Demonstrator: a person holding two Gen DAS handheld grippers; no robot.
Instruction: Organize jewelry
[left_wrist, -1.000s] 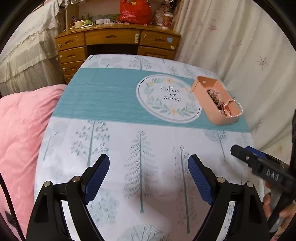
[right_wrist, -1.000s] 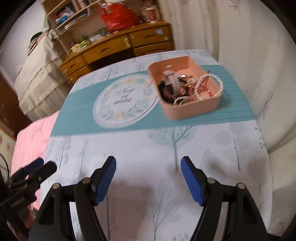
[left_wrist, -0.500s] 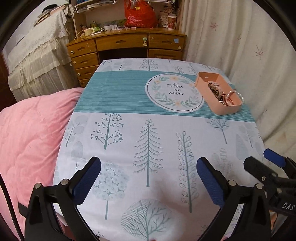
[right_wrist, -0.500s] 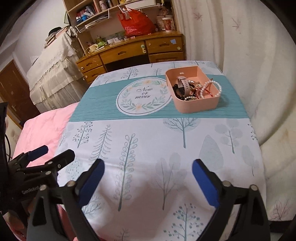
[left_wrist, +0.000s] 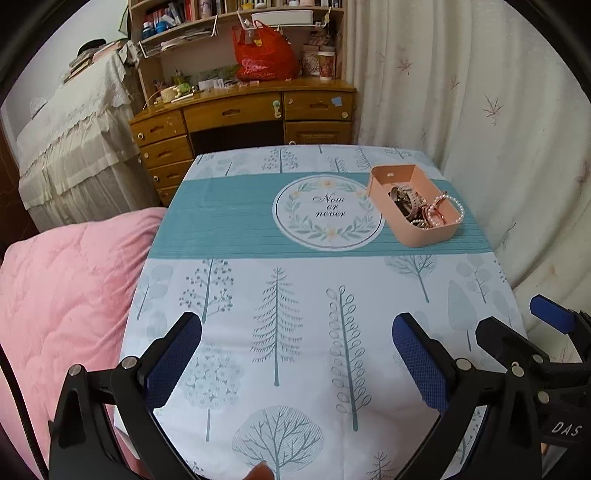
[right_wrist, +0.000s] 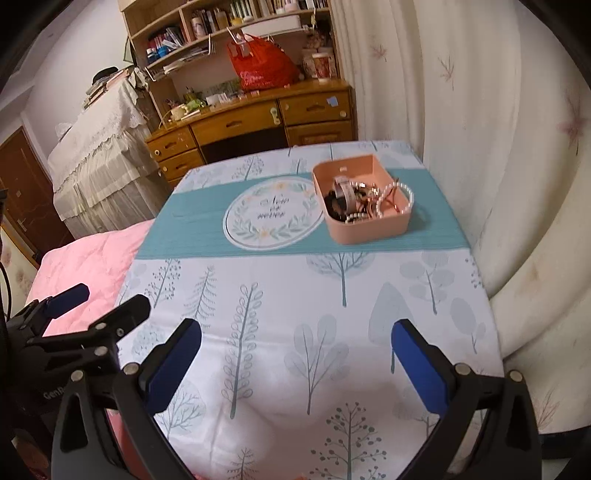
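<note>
A pink tray (left_wrist: 384, 184) stands at the far right of the table, on the teal band of the cloth; it also shows in the right wrist view (right_wrist: 369, 229). It holds a heap of jewelry (left_wrist: 410, 205), and a pearl bracelet (left_wrist: 452, 206) hangs over its right rim. My left gripper (left_wrist: 295, 354) is open and empty above the table's near edge, far from the tray. My right gripper (right_wrist: 295, 354) is open and empty, also near the front edge. Each gripper shows at the side of the other's view.
The table (left_wrist: 258, 295) carries a tree-print cloth with a round "Now or never" emblem (left_wrist: 328, 212). A pink quilt (left_wrist: 66, 288) lies on the left. A white curtain (left_wrist: 498, 129) hangs close on the right. A wooden desk (left_wrist: 251, 118) stands behind.
Both grippers have drawn back and up from the table, so the tray looks smaller and farther. Both stay open and empty.
</note>
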